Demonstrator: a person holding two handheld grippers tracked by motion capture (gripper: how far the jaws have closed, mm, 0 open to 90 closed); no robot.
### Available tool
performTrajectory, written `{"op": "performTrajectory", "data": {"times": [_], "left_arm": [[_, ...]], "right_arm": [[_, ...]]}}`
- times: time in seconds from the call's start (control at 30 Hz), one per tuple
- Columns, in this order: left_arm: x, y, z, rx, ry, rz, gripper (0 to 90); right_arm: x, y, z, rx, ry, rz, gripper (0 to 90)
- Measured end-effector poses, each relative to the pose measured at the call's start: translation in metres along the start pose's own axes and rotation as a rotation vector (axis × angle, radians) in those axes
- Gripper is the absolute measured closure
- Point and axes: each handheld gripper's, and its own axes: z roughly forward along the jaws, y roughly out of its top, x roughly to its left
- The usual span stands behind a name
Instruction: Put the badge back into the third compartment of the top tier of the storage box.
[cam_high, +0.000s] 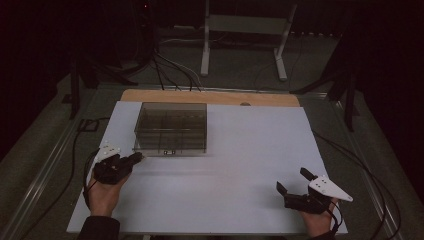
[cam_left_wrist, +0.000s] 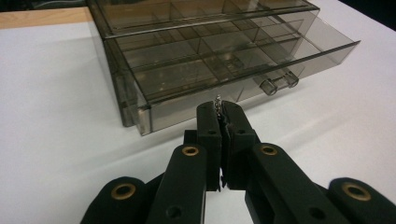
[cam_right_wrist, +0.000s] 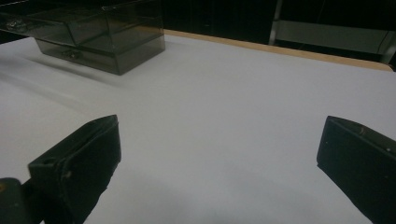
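A white rectangular table top (cam_high: 240, 165) carries a smoky, see-through plastic organiser box (cam_high: 170, 128) with divided compartments, sitting toward its far left. In the left gripper view the box's lower drawer (cam_left_wrist: 243, 60) is pulled partly out, a small clear handle (cam_left_wrist: 279, 83) on its front.

The black two-jaw left gripper (cam_high: 136, 158) rests low on the table just beside the box's near left corner, its jaws pressed together on a tiny silvery metal piece (cam_left_wrist: 217, 101) that pokes up between the tips; it may be a small screw, though it is too small to tell.

The black right gripper (cam_high: 294, 181) lies well apart at the near right edge, jaws spread wide with only bare table between them.
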Motion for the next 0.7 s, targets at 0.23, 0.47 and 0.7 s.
{"op": "performTrajectory", "data": {"times": [0.23, 0.47, 0.7], "left_arm": [[-0.007, 0.005, 0.005, 0.006, -0.014, 0.022, 88.8], [-0.012, 0.008, 0.010, 0.008, -0.026, 0.036, 88.8], [-0.018, 0.011, 0.016, 0.016, -0.042, 0.053, 88.8]], "right_arm": [[0.000, 0.000, 0.000, -0.001, 0.000, 0.001, 0.0], [0.000, 0.000, 0.000, -0.001, 0.000, 0.001, 0.0], [0.000, 0.000, 0.000, 0.000, 0.001, 0.000, 0.0]]}}
